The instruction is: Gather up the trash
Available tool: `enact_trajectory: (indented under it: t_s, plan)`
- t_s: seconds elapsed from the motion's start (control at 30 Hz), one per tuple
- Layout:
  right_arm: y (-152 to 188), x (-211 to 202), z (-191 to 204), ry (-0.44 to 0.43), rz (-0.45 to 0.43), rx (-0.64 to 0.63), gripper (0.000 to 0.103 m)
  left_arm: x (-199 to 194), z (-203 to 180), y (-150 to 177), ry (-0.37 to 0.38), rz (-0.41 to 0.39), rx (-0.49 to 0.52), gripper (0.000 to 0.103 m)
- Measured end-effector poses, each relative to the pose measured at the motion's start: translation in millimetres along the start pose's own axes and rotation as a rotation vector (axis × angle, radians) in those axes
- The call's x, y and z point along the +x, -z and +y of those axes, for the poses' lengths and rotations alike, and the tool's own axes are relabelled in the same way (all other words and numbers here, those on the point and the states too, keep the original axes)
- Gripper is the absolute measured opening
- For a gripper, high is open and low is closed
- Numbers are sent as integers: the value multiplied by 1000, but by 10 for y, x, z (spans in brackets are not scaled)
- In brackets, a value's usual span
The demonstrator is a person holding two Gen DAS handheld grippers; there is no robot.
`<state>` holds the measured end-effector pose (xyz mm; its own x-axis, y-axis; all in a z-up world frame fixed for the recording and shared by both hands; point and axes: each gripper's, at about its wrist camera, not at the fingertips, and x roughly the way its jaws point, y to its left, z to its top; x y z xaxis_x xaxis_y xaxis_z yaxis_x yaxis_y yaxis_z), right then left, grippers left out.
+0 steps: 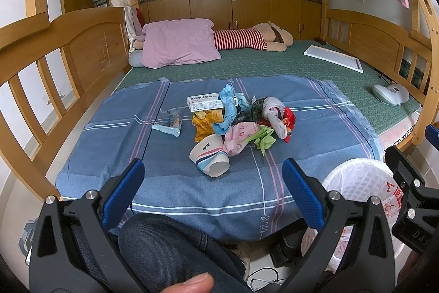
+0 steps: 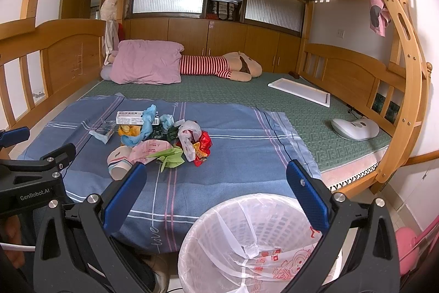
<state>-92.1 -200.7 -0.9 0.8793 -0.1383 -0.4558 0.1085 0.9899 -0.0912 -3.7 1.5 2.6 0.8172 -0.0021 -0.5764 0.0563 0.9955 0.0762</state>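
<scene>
Nearest the person, both tools hang empty over the near edge of the bed: the left hand-held gripper (image 1: 211,184) has its blue fingers spread wide apart with nothing between them, and the right hand-held gripper (image 2: 216,190) is likewise spread and holds nothing. Just below the right one stands the waste basket (image 2: 247,243), lined with a thin white bag, on the floor beside the bed's near right corner, so drops look short and easy. A little farther on, the trash pile (image 1: 236,120) lies in the middle of the blue checked sheet (image 1: 164,183). Its nearest piece is a paper cup (image 1: 210,155) tipped on its side, mouth toward the viewer; this seems the sensible first pick, best pinched across the rim lightly so it does not crush or roll. Crumpled wrappers touch it, so a low approach may drag them or snag the loose sheet. A clear packet (image 1: 170,121) lies apart to the left. Far back rest a pink pillow (image 1: 179,41), a striped plush toy (image 1: 252,39) and, at right, a white tray (image 1: 333,58), all well clear.
</scene>
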Motion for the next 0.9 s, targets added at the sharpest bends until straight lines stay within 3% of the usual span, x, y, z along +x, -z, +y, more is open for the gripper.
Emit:
enact_trajectory:
  t_s: [0.9]
  plan:
    - [14, -11, -1, -2, 4, 4, 100, -11, 13, -31, -1, -2, -1, 100]
